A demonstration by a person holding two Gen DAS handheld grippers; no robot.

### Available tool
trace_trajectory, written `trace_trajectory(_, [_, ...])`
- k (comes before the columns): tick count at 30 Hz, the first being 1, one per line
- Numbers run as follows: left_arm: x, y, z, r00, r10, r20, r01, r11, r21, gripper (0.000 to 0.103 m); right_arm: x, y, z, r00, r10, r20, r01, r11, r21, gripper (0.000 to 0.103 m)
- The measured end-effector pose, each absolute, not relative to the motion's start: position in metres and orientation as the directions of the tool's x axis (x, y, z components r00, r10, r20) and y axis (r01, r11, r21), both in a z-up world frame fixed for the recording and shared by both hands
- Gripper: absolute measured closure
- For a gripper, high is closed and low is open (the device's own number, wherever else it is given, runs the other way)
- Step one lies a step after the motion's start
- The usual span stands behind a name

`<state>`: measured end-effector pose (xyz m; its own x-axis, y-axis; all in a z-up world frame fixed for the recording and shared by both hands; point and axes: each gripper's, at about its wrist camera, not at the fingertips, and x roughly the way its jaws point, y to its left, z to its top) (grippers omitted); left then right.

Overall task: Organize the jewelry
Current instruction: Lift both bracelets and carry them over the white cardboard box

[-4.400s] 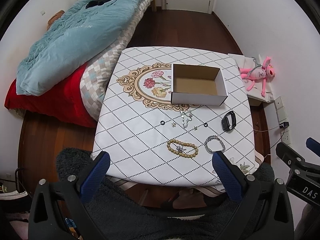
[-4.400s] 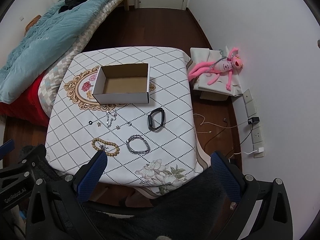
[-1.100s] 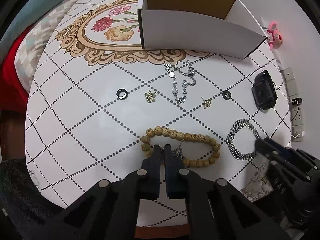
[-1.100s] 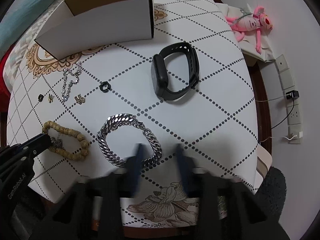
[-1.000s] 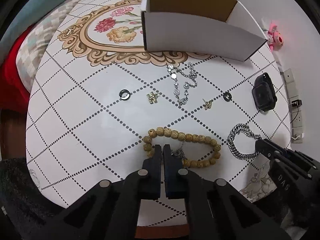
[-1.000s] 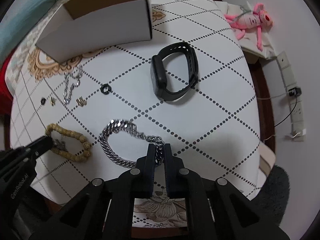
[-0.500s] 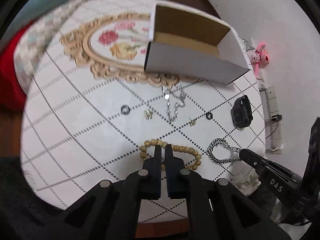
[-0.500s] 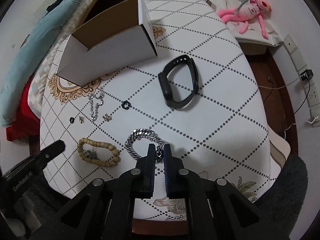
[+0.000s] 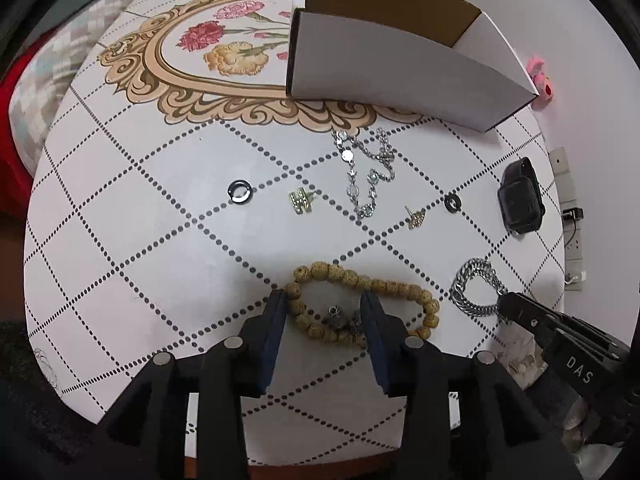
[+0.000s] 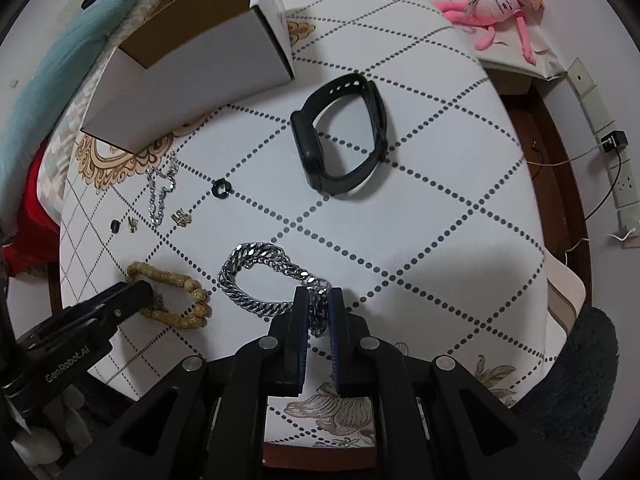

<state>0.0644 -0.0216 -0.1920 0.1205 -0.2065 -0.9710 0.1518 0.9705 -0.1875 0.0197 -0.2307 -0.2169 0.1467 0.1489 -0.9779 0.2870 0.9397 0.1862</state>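
Observation:
A wooden bead bracelet [image 9: 360, 280] lies on the table's near side. My left gripper [image 9: 323, 305] is open, its fingertips either side of the bracelet's left loop and dark charm. A silver chain bracelet [image 10: 248, 258] lies to its right. My right gripper [image 10: 318, 300] is shut on the chain bracelet's near end. An open white cardboard box [image 9: 396, 64] stands at the back. A thin silver chain [image 9: 364, 176], two gold earrings [image 9: 300, 200], two black rings [image 9: 239, 192] and a black smartwatch [image 10: 340, 136] lie between.
The table [image 9: 140, 240] has a white diamond-dotted cloth with a floral medallion. A bed [image 10: 60, 60] runs along the left. A pink plush toy [image 10: 500, 4] and wall sockets [image 10: 600, 120] are at the right. The table's near edge is just below both grippers.
My left gripper was shut by the bead bracelet and has now opened around it. My right gripper closed on the chain bracelet about a second ago and still holds it.

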Motion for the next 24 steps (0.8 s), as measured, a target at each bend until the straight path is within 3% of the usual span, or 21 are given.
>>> trace_trajectory(2, [0.063,-0.022,-0.192,0.147,-0.191,-0.97,0.155,0.973,-0.168,0.096,0.021,-0.227,-0.216,0.145,0.135,-0.98,0.276,0.946,0.171,0.093])
trace_trajectory(10, [0.056,-0.018,-0.181,0.195,-0.204,-0.959,0.166,0.971,-0.173,0.097,0.018,-0.226,-0.21,0.157,0.179,-0.971,0.275,0.937,0.217,0.094])
trace_trajectory(24, [0.061,0.004,-0.108,0.321,-0.296,-0.9,0.184,0.951,-0.247,0.097,0.026,-0.219,-0.147,0.275,0.277,-0.921,0.227,0.912,0.342,0.095])
